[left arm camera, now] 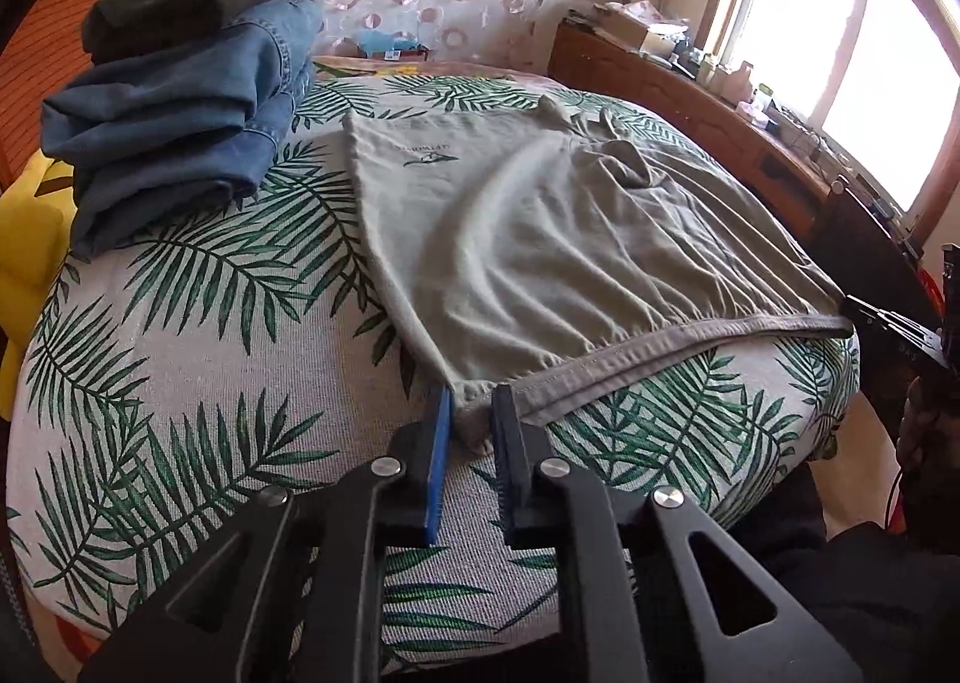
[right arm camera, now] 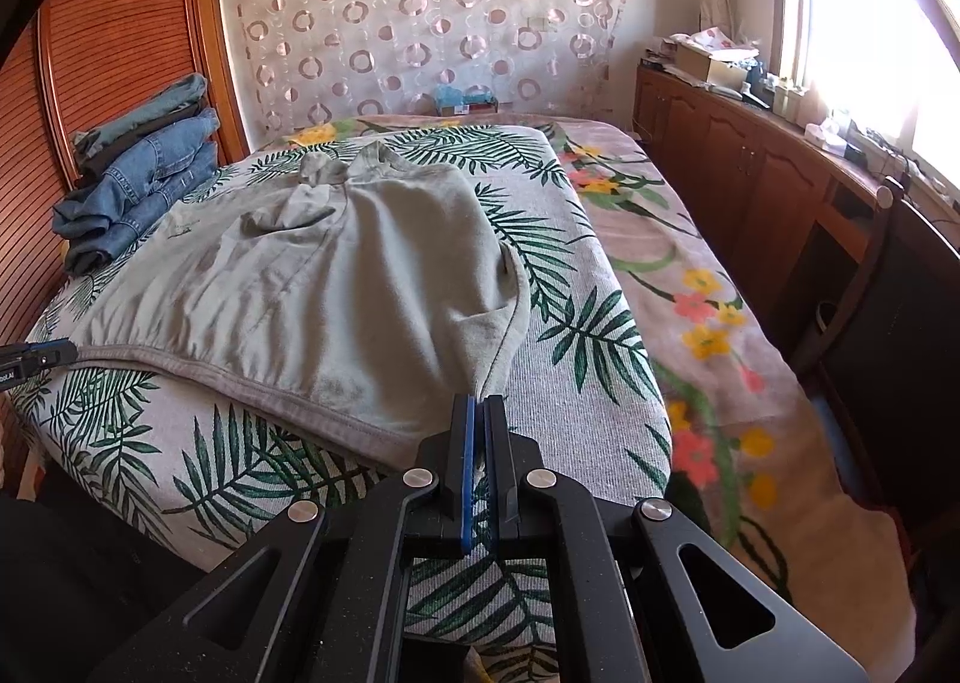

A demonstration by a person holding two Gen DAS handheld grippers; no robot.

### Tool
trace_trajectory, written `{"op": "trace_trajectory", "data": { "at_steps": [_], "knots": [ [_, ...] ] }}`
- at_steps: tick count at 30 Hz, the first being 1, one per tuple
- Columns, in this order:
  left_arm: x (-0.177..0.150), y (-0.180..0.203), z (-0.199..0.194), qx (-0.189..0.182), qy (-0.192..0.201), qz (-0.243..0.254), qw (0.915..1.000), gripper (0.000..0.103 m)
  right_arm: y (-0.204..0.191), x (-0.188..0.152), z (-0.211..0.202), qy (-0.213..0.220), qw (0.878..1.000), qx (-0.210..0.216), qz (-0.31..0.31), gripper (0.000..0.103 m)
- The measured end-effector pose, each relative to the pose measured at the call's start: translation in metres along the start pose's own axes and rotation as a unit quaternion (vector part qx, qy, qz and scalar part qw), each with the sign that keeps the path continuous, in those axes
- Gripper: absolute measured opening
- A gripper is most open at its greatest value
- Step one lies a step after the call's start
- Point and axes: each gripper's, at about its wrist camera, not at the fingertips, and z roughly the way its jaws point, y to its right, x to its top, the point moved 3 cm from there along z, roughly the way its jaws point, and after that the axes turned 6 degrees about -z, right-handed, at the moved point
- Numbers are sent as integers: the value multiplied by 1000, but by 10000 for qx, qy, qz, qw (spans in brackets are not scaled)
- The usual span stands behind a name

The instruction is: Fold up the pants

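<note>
Grey-green pants (left arm camera: 540,239) lie spread flat on the leaf-print bed cover (left arm camera: 210,323), waistband toward me. My left gripper (left arm camera: 472,404) is shut on the waistband's left corner, with fabric bunched between its blue pads. In the right wrist view the same pants (right arm camera: 336,287) rise in a small peak to my right gripper (right arm camera: 480,404), whose jaws are shut on the waistband's right corner. Each gripper shows at the edge of the other's view: the right gripper (left arm camera: 864,311) at the waistband's far end, the left gripper (right arm camera: 60,350) at the left edge.
A stack of folded jeans and dark garments (left arm camera: 180,113) sits at the bed's far left, by the wooden panel (right arm camera: 120,53). A floral blanket (right arm camera: 690,275) covers the bed's right side. A wooden cabinet (right arm camera: 750,167) with clutter runs under the window, with a dark chair (right arm camera: 888,293) near it.
</note>
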Motion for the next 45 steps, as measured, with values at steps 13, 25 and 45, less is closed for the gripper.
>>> {"op": "trace_trajectory", "data": {
  "at_steps": [13, 25, 45],
  "knots": [
    [2, 3, -10, 65, 32, 5, 10000, 13, -6, 8, -10, 163, 9997, 117, -108, 2],
    [19, 3, -17, 252, 346, 29, 9991, 53, -26, 31, -10, 561, 9973, 445, -167, 2],
    [35, -13, -18, 403, 589, -115, 9974, 80, -131, 89, 33, 787, 9732, 1890, -1047, 2]
  ]
}}
